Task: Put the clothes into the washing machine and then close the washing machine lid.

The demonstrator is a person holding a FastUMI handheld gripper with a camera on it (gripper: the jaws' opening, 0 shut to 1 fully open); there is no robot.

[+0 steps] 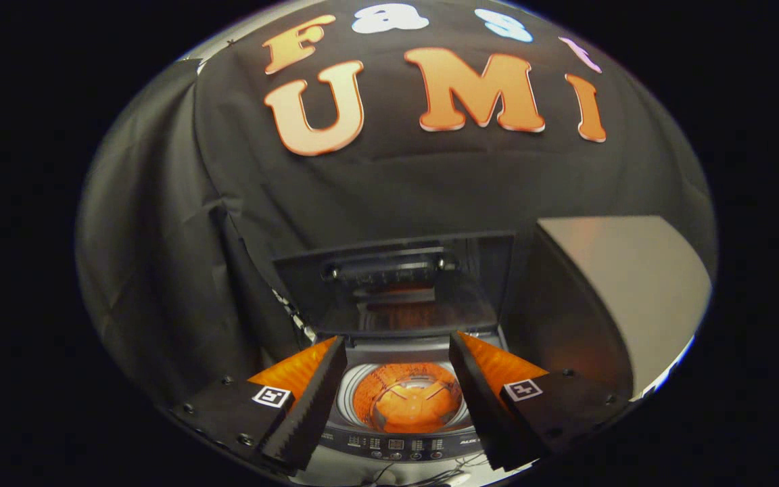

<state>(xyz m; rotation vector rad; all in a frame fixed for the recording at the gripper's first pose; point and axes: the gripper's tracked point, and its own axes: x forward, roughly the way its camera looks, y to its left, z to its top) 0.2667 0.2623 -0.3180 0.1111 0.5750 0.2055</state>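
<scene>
Tool (397, 352) open, empty, above washer (403, 443); drum (408, 404) at 6 o'clock shows no clothes I can make out; lid (396, 284) up at 12, unclosed.

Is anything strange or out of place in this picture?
Nothing stands out. The washing machine has its lid raised upright, the drum looks orange inside, and the hand-held gripper is open above it, holding nothing.
</scene>
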